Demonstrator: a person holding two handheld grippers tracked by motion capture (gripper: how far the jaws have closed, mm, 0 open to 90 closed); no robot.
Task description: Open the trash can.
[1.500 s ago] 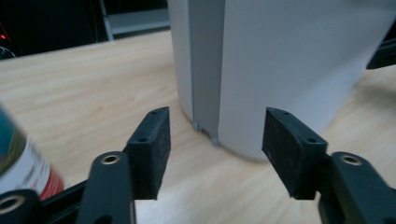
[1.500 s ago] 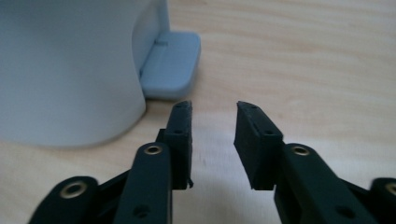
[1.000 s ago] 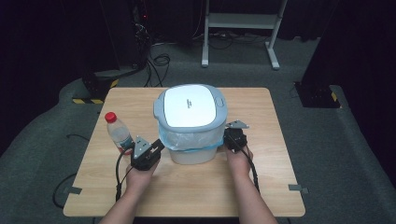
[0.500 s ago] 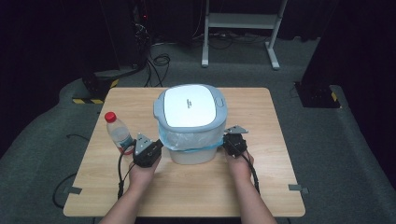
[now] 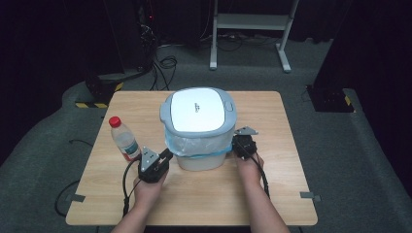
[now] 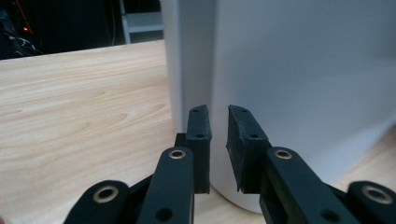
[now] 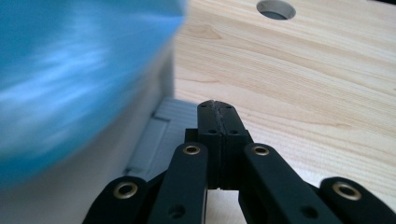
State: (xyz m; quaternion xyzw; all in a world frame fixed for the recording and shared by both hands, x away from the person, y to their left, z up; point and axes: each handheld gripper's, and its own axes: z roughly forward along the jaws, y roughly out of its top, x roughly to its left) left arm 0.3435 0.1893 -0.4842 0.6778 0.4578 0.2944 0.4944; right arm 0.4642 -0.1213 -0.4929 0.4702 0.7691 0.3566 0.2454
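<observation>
Since the earlier frames the left gripper (image 5: pixel 166 156) has edged up and rightwards in the high view, closing on the lower left flank of the lidded waste bin (image 5: pixel 199 127); its jaws have just parted slightly, with nothing between them. The right gripper (image 5: pixel 239 141) has not shifted. The bin stands at centre frame on the wooden table (image 5: pixel 272 184), lid down, its blue liner bag (image 5: pixel 194 144) folded over the rim. Judged from this, the bin is bracketed but not yet gripped or moved. In the left gripper view the pads (image 6: pixel 244 140) stand a narrow gap apart, empty, just before the white wall (image 6: pixel 299 84). In the right gripper view the jaws are closed on nothing beside a grey latch (image 7: pixel 161 135). A red-capped plastic bottle (image 5: pixel 123 139), centre left, stands just beside the left gripper and crowds any leftward move.
</observation>
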